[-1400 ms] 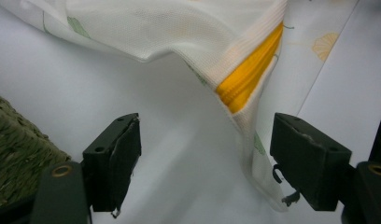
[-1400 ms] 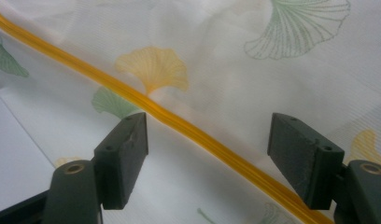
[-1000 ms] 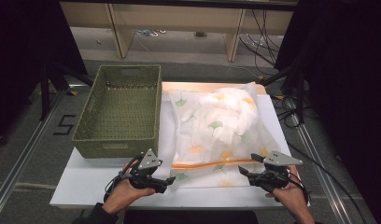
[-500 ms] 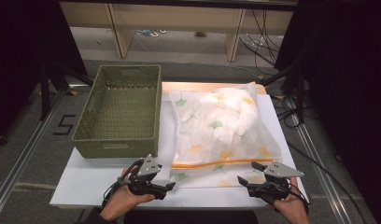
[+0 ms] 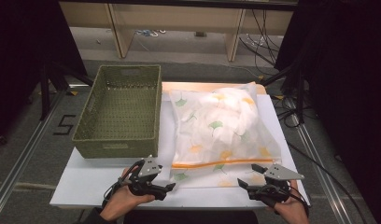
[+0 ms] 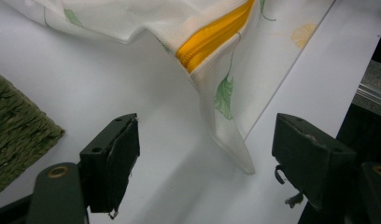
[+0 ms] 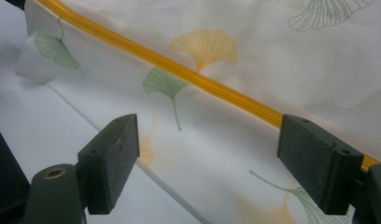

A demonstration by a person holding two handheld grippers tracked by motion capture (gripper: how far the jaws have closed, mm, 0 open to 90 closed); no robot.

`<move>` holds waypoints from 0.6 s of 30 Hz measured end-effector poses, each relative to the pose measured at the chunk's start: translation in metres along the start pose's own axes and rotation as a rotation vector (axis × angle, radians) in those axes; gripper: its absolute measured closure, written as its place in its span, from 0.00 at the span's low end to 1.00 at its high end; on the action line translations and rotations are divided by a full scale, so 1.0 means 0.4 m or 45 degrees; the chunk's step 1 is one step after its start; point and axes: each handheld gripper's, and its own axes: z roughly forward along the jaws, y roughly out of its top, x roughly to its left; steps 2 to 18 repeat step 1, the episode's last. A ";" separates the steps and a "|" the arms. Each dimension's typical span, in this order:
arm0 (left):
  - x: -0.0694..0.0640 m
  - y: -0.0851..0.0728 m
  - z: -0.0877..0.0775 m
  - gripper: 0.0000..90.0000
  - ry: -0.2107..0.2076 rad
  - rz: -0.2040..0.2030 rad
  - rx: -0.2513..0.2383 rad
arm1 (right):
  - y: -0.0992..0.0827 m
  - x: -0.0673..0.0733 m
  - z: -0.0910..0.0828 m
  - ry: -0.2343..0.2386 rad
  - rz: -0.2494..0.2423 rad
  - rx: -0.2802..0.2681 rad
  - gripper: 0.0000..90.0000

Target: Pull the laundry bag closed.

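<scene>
At the left of the counter point(image 5: 86, 186) stands a green woven basket point(image 5: 118, 112), empty as far as the high view shows and upright, its near wall just beyond the left hand. It appears set there to receive goods.

The left tongs point(image 5: 166, 183) rest low on the counter at the near left corner of the mesh laundry bag point(image 5: 221, 130). In the left gripper view the jaws stand wide apart with that corner, a limp flap point(image 6: 228, 126), lying between them untouched; nothing is gripped. The placement suggests the corner is about to be pinched.

The bag itself lies flat at mid-counter, just right of the basket, stuffed with white cloth and printed with leaf motifs. Its orange zipper point(image 5: 216, 164) runs across the near end and looks closed.

The right tongs point(image 5: 248, 178) sit at the bag's near right edge. Their jaws have just been opening and now stand fully apart, straddling the fabric and zipper point(image 7: 179, 70) without pressing on either. Judgement: both tongs are positioned for a two-corner grasp.
</scene>
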 end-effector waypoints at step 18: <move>0.000 0.000 0.000 0.26 -0.006 0.000 -0.002 | 0.000 -0.004 0.001 0.010 -0.002 0.002 0.24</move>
